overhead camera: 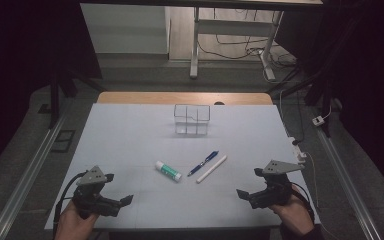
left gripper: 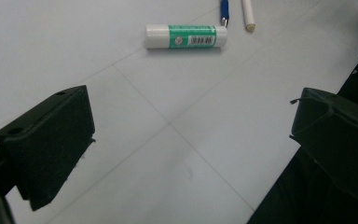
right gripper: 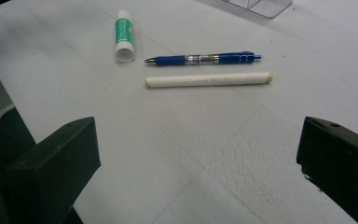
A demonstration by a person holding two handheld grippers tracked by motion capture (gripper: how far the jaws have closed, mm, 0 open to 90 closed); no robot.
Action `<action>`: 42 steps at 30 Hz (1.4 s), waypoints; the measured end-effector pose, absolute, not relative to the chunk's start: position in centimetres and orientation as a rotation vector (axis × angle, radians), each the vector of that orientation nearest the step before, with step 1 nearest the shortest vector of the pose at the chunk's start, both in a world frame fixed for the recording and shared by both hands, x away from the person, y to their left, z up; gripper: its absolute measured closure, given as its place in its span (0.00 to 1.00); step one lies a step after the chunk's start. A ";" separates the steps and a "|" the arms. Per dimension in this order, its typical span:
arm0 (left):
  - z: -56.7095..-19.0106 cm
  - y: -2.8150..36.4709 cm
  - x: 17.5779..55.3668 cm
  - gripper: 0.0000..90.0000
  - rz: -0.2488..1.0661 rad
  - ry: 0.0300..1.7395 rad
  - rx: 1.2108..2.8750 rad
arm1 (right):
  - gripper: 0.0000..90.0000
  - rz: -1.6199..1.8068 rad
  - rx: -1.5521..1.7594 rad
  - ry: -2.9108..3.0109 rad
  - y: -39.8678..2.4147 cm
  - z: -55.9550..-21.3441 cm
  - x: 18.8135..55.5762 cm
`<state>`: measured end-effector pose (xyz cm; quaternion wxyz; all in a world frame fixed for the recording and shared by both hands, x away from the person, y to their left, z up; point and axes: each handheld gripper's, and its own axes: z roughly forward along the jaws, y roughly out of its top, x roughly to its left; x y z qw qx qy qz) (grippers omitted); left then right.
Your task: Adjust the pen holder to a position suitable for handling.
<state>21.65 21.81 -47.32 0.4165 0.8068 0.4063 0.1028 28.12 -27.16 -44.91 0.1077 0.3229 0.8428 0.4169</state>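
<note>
White table (overhead camera: 130, 130), glue stick (overhead camera: 168, 171), blue pen (overhead camera: 203, 163) and white stick (overhead camera: 211, 169) lying diagonally, left gripper (overhead camera: 120, 194) and right gripper (overhead camera: 246, 184) jaws apart.

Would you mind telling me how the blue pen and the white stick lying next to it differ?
The blue pen is dark blue with a clear middle section and a metal tip; the white stick is plain white, with a tan end. The pen narrows to a point, while the stick is blunt at both ends. The pen lies nearer the glue stick than the white stick does. Both lie flat on the table, side by side and roughly parallel.
</note>
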 end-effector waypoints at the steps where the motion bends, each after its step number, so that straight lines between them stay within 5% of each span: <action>1: -47.3 21.7 21.8 0.00 0.267 1.009 2.026 | 0.00 1.223 0.948 2.486 -27.0 -44.9 28.2; 42: -46.9 16.9 30.7 0.00 0.293 0.959 2.090 | 0.00 1.218 0.853 2.530 -22.5 -45.1 33.5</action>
